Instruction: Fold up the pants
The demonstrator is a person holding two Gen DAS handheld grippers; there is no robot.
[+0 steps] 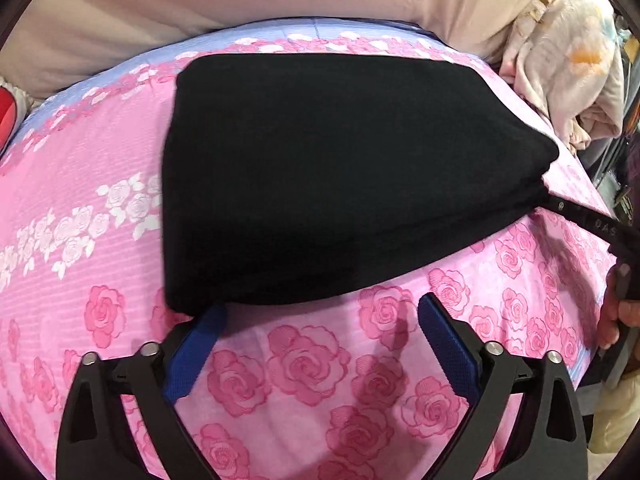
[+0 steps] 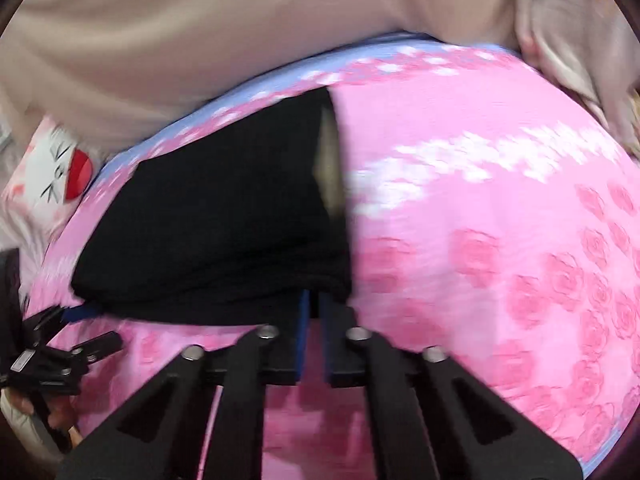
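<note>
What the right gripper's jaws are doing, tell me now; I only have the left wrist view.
Observer: The right gripper has its jaws shut.
Operator: Say where its tips are.
Observer: In the right wrist view they meet the near edge of the black pants, close to the right corner. I cannot tell whether cloth is pinched.
Operator: Report anything on the pants that I can't see.
Observer: A tan strip runs along their right edge.
</note>
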